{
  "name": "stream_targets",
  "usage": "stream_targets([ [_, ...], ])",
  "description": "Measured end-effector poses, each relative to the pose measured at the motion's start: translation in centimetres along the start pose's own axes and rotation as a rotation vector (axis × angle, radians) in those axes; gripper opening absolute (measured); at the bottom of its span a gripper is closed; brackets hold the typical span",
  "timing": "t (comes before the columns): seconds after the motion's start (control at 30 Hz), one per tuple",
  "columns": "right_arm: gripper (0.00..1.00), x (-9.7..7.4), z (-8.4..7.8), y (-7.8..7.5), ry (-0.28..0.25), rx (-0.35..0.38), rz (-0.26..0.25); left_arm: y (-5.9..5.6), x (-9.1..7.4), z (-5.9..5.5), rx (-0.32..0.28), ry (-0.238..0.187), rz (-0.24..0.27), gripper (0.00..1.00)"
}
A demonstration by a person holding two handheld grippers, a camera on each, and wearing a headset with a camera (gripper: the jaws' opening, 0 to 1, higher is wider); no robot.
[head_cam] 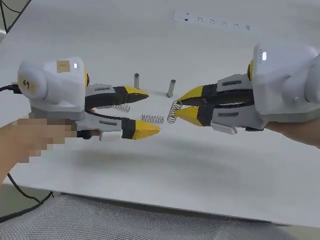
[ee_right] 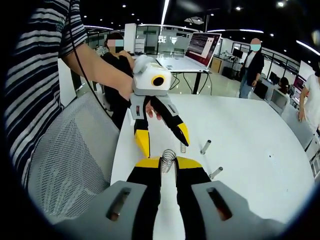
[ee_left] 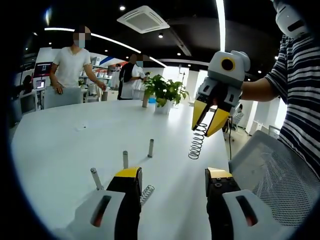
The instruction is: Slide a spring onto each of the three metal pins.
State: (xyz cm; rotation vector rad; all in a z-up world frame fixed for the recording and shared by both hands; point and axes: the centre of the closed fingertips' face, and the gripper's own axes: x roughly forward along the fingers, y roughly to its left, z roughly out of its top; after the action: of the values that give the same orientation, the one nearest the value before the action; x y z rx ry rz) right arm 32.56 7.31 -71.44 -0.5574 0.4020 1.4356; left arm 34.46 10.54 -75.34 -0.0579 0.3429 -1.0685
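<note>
Above the white tabletop [head_cam: 210, 155], the left tool [head_cam: 151, 112] is held with its jaws apart and empty. The right tool [head_cam: 178, 107] is clamped on the top end of a spring [head_cam: 173, 114], which hangs with its long axis roughly vertical. The nearest upright pin [head_cam: 170, 88] is seen just beyond the spring, closer to the right tool. A loose spring [head_cam: 152, 118] lies flat.
</note>
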Motion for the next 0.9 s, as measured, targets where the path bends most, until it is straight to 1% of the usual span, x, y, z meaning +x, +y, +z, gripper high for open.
stream_targets([
  [0.1,0.11,-0.1,0.0,-0.1,-0.002,0.008,-0.006,0.3,-0.4,0.2,-0.005,-0.016,0.022,0.55],
  [0.2,0.11,-0.2,-0.1,-0.2,0.001,0.007,-0.012,0.7,-0.8,0.1,-0.003,-0.014,0.04,0.6],
  [0.37,0.11,-0.3,-0.2,-0.3,0.002,0.017,-0.02,1.2,-1.8,-0.6,0.007,0.006,0.07,0.65],
  [0.5,0.11,-0.5,-0.4,-0.6,0.003,0.026,-0.031,1.9,-2.7,-1.0,-0.002,0.006,0.107,0.71],
  [0.57,0.11,-0.6,-0.6,-0.8,0.007,0.028,-0.039,2.2,-3.1,-1.1,-0.001,0.004,0.124,0.76],
  [0.7,0.11,-0.9,-0.7,-1.1,0.004,0.041,-0.05,2.7,-4.0,-1.7,-0.001,0.022,0.158,0.84],
  [0.8,0.11,-1.1,-0.9,-1.2,0.006,0.044,-0.055,2.9,-4.5,-2.0,-0.01,0.02,0.174,0.86],
  [0.87,0.11,-1.1,-1.0,-1.3,0.007,0.049,-0.058,3.2,-4.8,-2.0,-0.019,0.012,0.199,0.91],
  [0.9,0.11,-1.1,-1.0,-1.3,0.008,0.048,-0.06,3.2,-4.8,-2.0,-0.019,0.013,0.2,0.92],
])
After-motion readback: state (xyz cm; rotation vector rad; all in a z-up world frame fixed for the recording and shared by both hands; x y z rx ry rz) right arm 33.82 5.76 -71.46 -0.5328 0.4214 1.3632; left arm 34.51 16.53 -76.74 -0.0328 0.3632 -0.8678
